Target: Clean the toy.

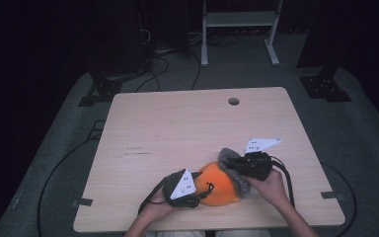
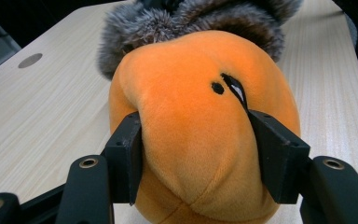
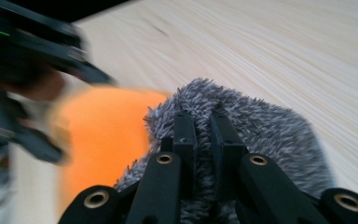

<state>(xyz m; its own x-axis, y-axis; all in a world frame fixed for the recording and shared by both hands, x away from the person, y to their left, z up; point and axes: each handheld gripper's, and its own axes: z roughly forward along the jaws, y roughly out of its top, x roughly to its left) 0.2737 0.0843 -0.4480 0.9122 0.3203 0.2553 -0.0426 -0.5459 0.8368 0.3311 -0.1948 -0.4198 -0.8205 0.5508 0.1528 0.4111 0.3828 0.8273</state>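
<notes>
An orange plush toy [image 1: 219, 183] with a grey furry cap [image 1: 228, 160] lies near the table's front edge. My left gripper [image 1: 203, 190] is shut on the orange body from its left side; in the left gripper view both pads dent the orange plush [image 2: 200, 126], and the grey fur [image 2: 186, 23] shows behind it. My right gripper [image 1: 237, 165] comes in from the right and is shut on the grey fur. In the right gripper view the jaws pinch a tuft of the fur [image 3: 261, 126], with the orange body [image 3: 102, 130] blurred at the left.
The light wooden table [image 1: 177, 128] has a round cable hole [image 1: 233, 101] near its far edge. A white frame stand [image 1: 239, 29] and cables lie on the dark floor beyond the table. Forearms enter from the bottom edge.
</notes>
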